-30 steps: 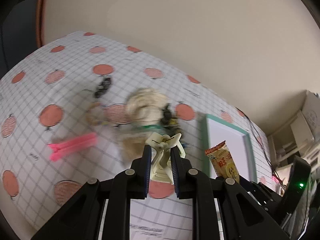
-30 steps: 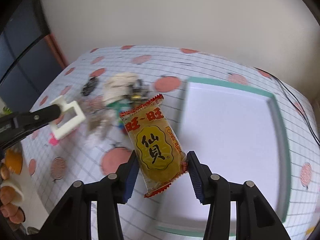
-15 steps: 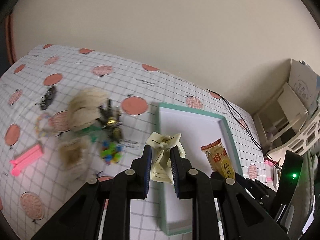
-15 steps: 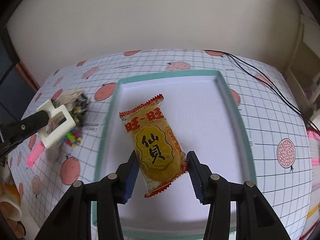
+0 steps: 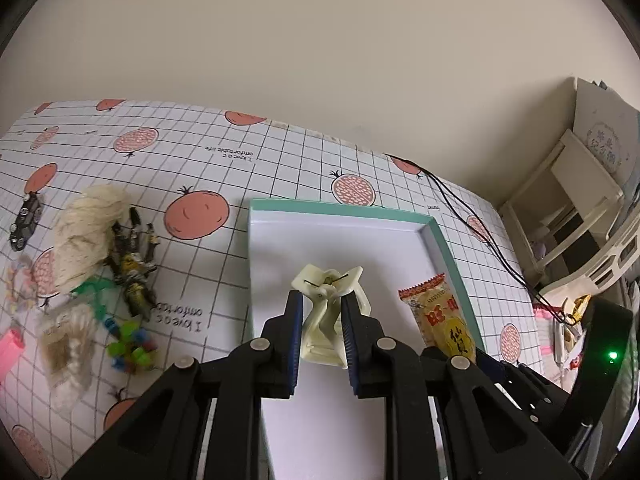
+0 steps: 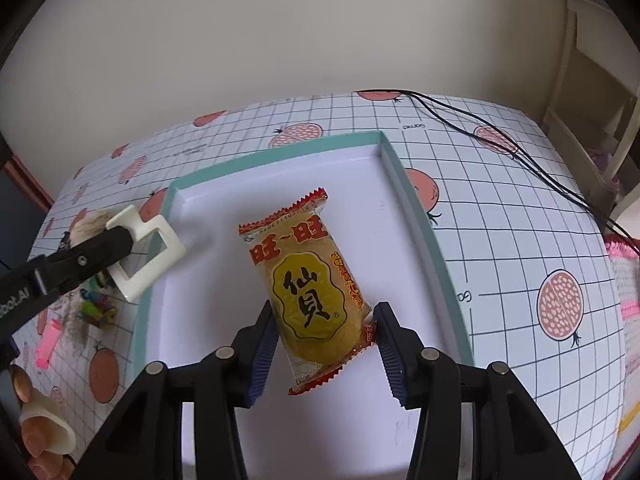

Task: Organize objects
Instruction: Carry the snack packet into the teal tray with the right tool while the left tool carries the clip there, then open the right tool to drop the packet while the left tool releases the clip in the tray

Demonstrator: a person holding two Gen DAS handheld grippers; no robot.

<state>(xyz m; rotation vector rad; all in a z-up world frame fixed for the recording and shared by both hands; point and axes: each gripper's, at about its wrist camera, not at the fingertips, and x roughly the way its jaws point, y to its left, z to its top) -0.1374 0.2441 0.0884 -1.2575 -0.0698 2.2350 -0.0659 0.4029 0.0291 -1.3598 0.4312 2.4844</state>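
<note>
Grippers over the tray, each carrying one item. Left hand-held gripper (image 5: 320, 330) pinches a cream hair clip (image 5: 326, 312) between its pads, the clip's handles projecting forward past the fingertips; below and ahead of it lies the white floor of the teal-rimmed tray (image 5: 352, 205). Right hand-held gripper (image 6: 326, 344) is closed on the lower half of a yellow snack packet (image 6: 308, 284), whose upper half stands free ahead of the fingertips, also above the tray (image 6: 416, 204). In the right view the clip (image 6: 146, 252) hangs over the tray's left rim, to the left of the right gripper. Loose items remain on the table (image 5: 280, 160) to the left of the left gripper: yarn (image 5: 86, 232), a figurine (image 5: 134, 272), beads (image 5: 130, 346), a toy car (image 5: 25, 220).

Risks, as judged from this pose: the clip sits near the rim, so a release here may drop it on the edge and tip it out onto the table. The packet is slick and gripped only at one end; it may pivot or slide in the grasp. Height above the tray floor cannot be told, so a drop may bounce. The two grippers are near each other and could collide while lowering.
</note>
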